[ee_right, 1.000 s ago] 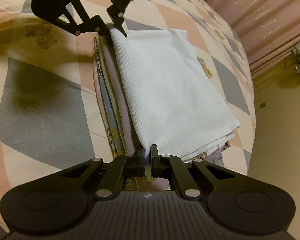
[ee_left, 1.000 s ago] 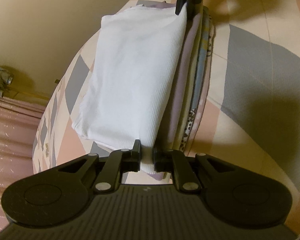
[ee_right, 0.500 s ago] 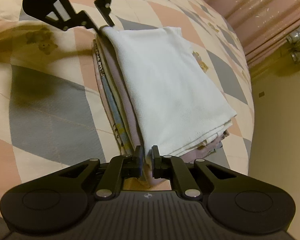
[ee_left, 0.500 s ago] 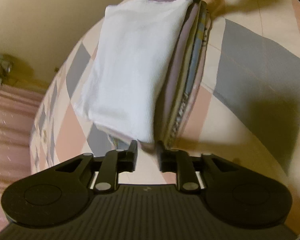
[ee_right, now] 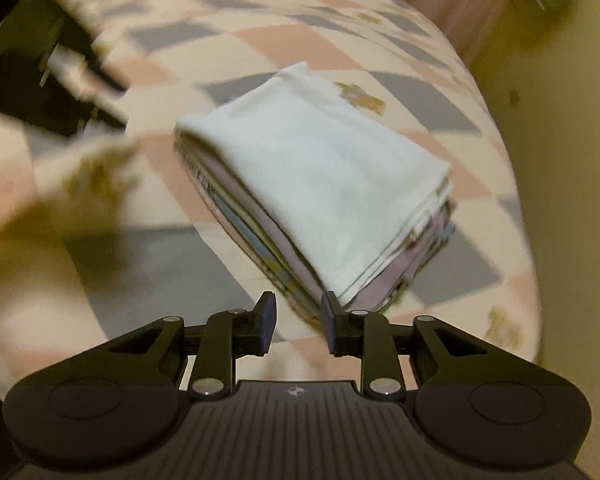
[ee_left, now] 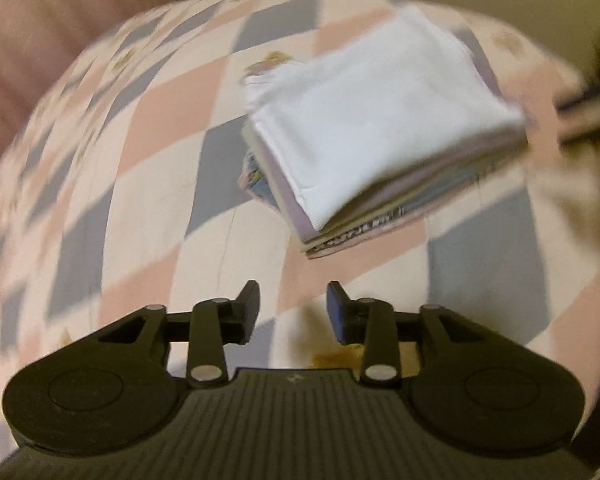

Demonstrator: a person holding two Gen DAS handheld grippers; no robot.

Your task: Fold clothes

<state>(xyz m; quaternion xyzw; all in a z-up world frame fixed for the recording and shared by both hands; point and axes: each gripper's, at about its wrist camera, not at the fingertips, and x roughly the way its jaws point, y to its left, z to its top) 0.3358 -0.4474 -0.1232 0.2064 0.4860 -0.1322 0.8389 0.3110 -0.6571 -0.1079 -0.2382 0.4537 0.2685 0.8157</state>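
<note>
Left wrist view: left gripper (ee_left: 293,307) has its jaws spread wide, empty, hovering above the checked pink, grey and cream bedspread (ee_left: 148,184), clear of the cloth. Ahead and to the right lies the folded white ribbed garment (ee_left: 376,120), squared on top of a stack of folded pastel clothes (ee_left: 384,222) on the bed. Frame is motion-blurred.

Right wrist view: right gripper (ee_right: 297,322) also gapes, holding nothing; its right finger sits just in front of the stack's near corner, contact not resolvable. The left gripper shows as a dark blur at upper left.

Judgement: the white piece lies folded and stacked, as the task wants. To finish well, withdraw both grippers straight back so no finger snags a corner or drags the top layer; edges look aligned, so no re-pinching seems needed.

Versus 1.0 s ago: both grippers were then pinched on opposite ends of the white garment's edge. At 0.5 s ago the left had begun to part. Now both are released and pulled back, stack farther away.
</note>
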